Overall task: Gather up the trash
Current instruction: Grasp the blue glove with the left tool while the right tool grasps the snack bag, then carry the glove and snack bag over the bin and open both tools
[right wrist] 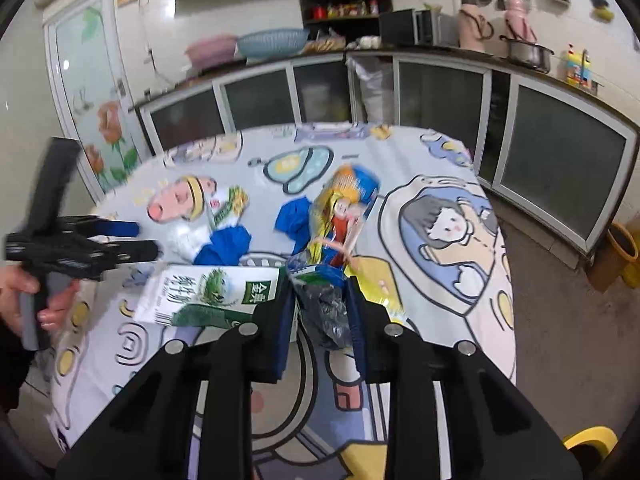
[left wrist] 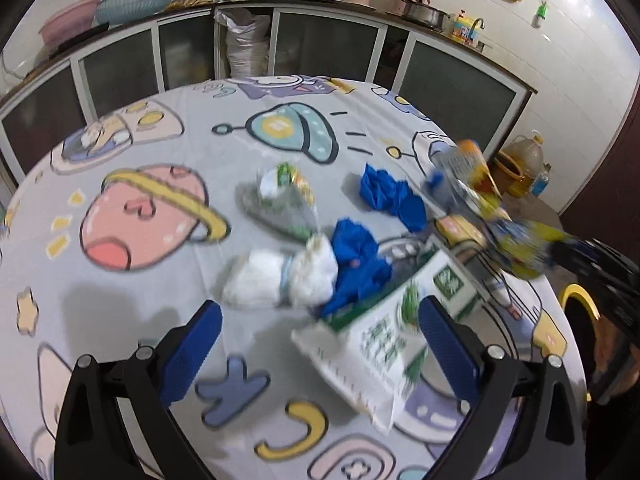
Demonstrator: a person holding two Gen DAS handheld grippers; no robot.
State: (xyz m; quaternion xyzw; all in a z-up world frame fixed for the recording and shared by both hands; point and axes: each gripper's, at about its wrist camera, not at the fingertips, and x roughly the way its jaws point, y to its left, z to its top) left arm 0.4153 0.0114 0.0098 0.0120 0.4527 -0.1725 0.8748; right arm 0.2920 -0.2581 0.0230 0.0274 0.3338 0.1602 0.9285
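Trash lies on a cartoon-print tablecloth point(left wrist: 132, 152). My left gripper point(left wrist: 320, 340) is open above the table, with a white-and-green milk carton point(left wrist: 384, 336) by its right finger and crumpled white tissue point(left wrist: 280, 276) just ahead. Two blue gloves point(left wrist: 356, 264) point(left wrist: 392, 196) and a clear green-printed wrapper point(left wrist: 288, 196) lie beyond. My right gripper point(right wrist: 322, 312) is shut on a colourful crinkled snack bag point(right wrist: 340, 216) and holds it above the table; the bag also shows in the left wrist view point(left wrist: 480, 184). The carton point(right wrist: 208, 292) lies left of the right gripper.
Kitchen cabinets point(left wrist: 320, 48) with glass doors run behind the table. A white sack point(left wrist: 246, 48) stands by them. A yellow oil jug point(left wrist: 524, 164) sits on the floor at the right. A yellow stool point(right wrist: 592, 440) is near the table's right edge.
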